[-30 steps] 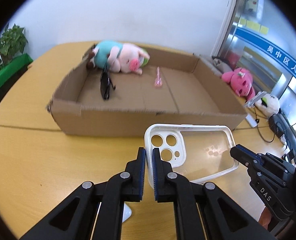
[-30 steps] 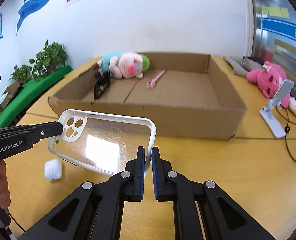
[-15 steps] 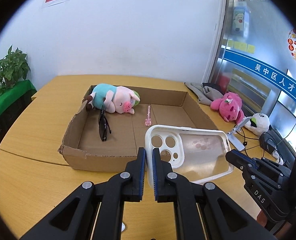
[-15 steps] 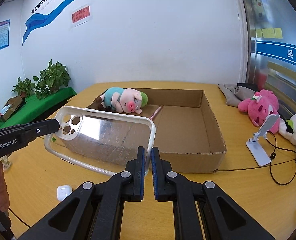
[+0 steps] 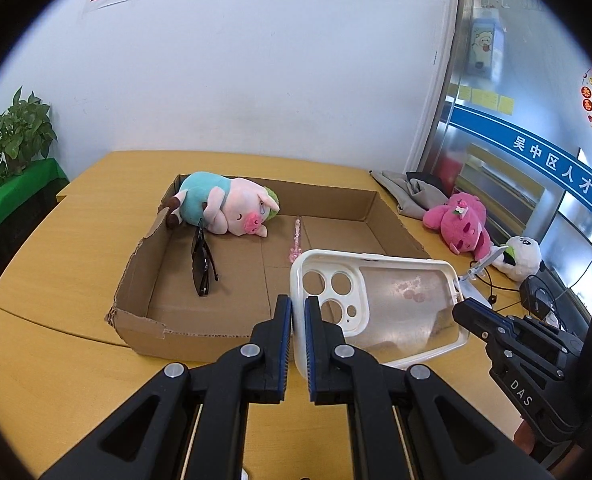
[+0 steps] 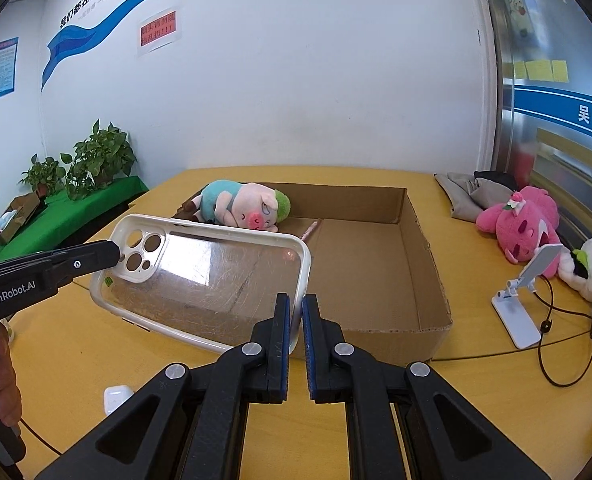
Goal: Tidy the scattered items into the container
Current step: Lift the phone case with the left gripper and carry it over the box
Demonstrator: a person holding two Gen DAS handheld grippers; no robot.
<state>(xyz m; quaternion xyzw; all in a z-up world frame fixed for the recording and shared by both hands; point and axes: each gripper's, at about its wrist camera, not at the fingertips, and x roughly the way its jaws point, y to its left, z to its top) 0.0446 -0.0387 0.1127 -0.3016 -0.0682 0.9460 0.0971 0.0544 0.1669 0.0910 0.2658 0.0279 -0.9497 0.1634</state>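
A clear phone case with a white rim [image 5: 392, 312] [image 6: 212, 280] hangs in the air in front of the cardboard box [image 5: 136, 276] [image 6: 436, 280]. My left gripper [image 5: 298, 312] is shut on its camera-hole end. My right gripper [image 6: 296, 312] is shut on the opposite end. The box holds a plush pig [image 5: 232, 210] [image 6: 248, 208], black sunglasses [image 5: 202, 264] and a pink pen [image 5: 295, 242]. White earbuds case [image 6: 117, 398] lies on the table below the phone case.
A pink plush [image 5: 462, 224] [image 6: 524, 232], a white plush [image 5: 522, 258], a white phone stand [image 6: 524, 300] with cable and grey cloth [image 6: 472, 196] lie right of the box. Potted plants [image 6: 96, 164] stand at the left.
Both grippers have lifted the phone case higher above the table. The box now looks lower and farther, and the earbuds case lies farther below.
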